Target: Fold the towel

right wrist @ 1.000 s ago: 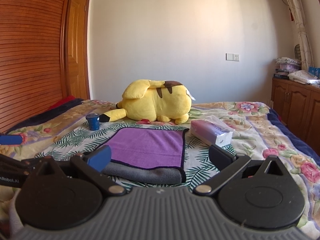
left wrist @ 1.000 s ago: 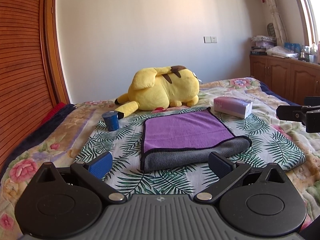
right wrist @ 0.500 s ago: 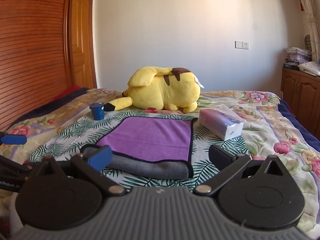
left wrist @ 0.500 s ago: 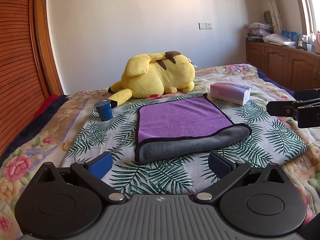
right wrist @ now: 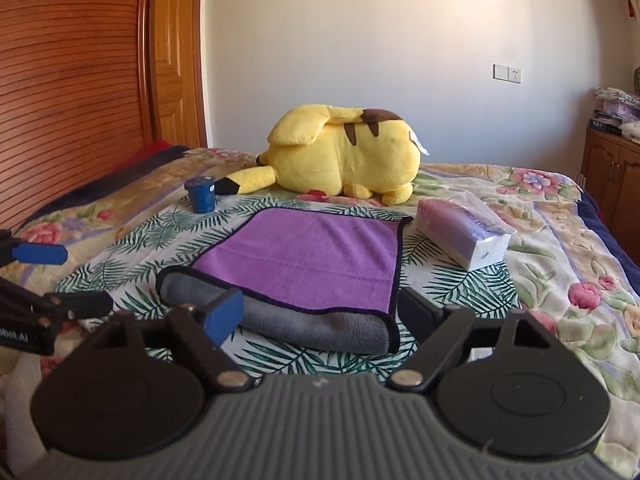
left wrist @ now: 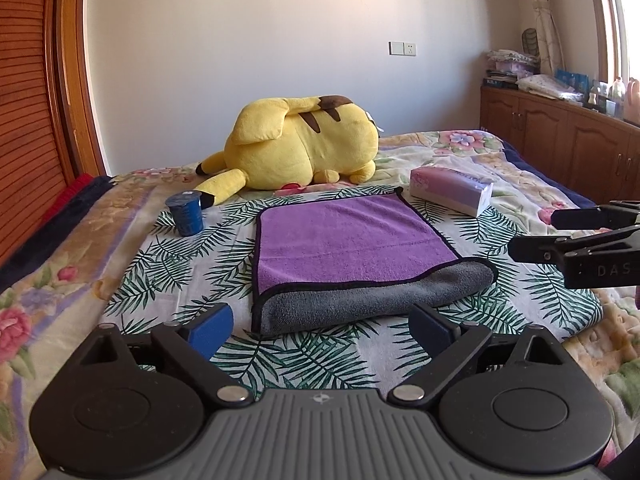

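I found my left tool [left wrist: 322, 330] spread wide, its blue-padded fingers [left wrist: 210, 330] holding nothing and touching nothing, poised just short of the near fold of the towel. My right tool [right wrist: 320, 312] was likewise released and empty, its fingers straddling the near edge of the same towel without contact that I could confirm.

The purple microfibre towel with grey underside and black trim [left wrist: 348, 240] lay folded once on the palm-leaf patterned bedspread [left wrist: 168, 264], purple face up, the grey rolled fold toward me. Beyond it lay the large yellow plush toy [left wrist: 304, 144]. A small blue cylindrical cup [left wrist: 186, 214] stood to the towel's left, and a lilac tissue pack [left wrist: 452, 192] lay to its right, both apart from the cloth.

In the left view the right tool was cut off at the frame edge, with only its black fingers showing. In the right view the left tool [right wrist: 38, 276] was similarly cropped. The print on the tissue pack was unreadable.

Compared with half a second earlier, both cameras stood slightly nearer and lower to the towel; the towel itself had not shifted, and both tools remained released.
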`<action>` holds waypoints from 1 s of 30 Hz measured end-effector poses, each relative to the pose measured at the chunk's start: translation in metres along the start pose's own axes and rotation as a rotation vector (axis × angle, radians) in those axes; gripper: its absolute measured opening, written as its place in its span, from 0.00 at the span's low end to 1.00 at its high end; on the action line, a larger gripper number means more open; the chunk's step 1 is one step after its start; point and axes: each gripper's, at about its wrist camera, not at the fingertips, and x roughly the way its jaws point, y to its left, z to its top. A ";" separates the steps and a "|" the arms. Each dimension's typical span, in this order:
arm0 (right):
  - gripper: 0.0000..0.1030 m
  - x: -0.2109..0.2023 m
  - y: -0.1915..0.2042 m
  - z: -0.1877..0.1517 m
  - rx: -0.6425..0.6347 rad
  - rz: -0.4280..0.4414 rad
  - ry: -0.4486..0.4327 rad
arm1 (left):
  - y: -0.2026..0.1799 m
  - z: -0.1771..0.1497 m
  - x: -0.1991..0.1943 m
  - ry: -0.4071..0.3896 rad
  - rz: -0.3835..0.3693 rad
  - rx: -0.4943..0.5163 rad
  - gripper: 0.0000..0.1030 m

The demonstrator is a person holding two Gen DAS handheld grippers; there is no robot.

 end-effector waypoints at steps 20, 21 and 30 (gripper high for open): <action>0.66 0.050 -0.021 0.006 0.014 0.020 0.076 | 0.041 0.014 0.062 0.063 0.027 -0.033 0.60; 0.65 0.053 -0.023 0.006 0.015 0.020 0.079 | 0.043 0.015 0.066 0.066 0.029 -0.035 0.59; 0.60 0.077 -0.034 0.006 0.029 0.023 0.116 | 0.057 0.014 0.095 0.102 0.020 -0.037 0.48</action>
